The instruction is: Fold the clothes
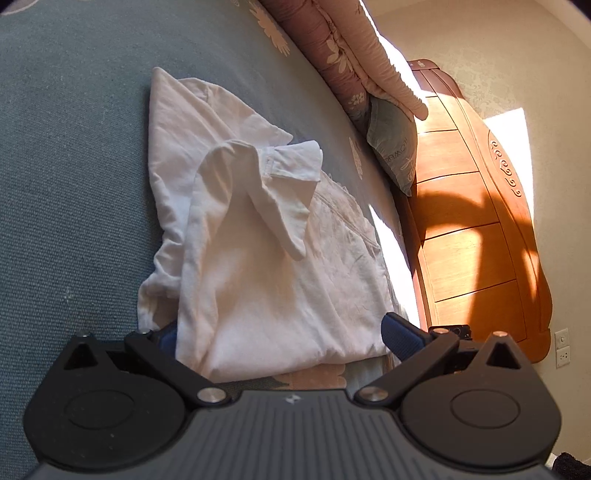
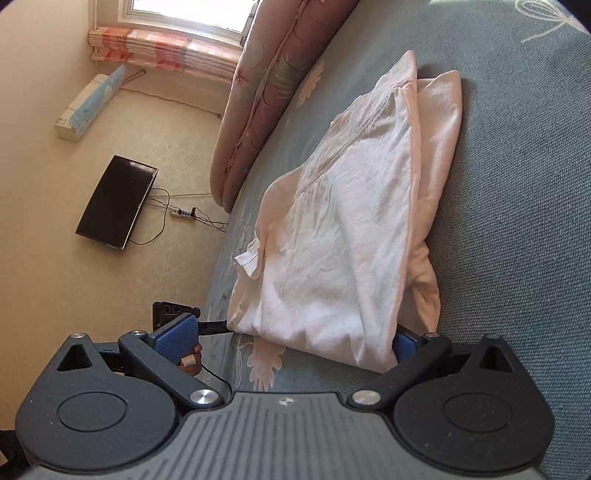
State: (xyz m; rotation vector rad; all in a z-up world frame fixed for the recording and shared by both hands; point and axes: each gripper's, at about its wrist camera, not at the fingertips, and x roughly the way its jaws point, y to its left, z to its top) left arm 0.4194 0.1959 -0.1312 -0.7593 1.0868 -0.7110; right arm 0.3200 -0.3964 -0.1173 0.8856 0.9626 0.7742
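A white collared shirt (image 1: 258, 236) lies roughly folded on the teal bedspread (image 1: 74, 184), its collar (image 1: 291, 166) sticking up. My left gripper (image 1: 284, 338) is open at the shirt's near edge. Cloth lies between its wide-spread blue pads (image 1: 402, 336), and the left pad is half hidden by the fabric. In the right wrist view the same shirt (image 2: 343, 221) shows its back and side seams. My right gripper (image 2: 291, 338) is also open at the near edge. One of its pads (image 2: 177, 332) is free of the shirt and the other is tucked under the cloth.
Rolled floral quilts (image 1: 343, 48) and a small cushion (image 1: 395, 147) line the bed's far side against a wooden headboard (image 1: 472, 221). Beyond the bed edge are a dark screen (image 2: 116, 201), a power strip (image 2: 183, 213) with cables and a window (image 2: 192, 14). A person's fingertip (image 2: 192, 360) shows below the free pad.
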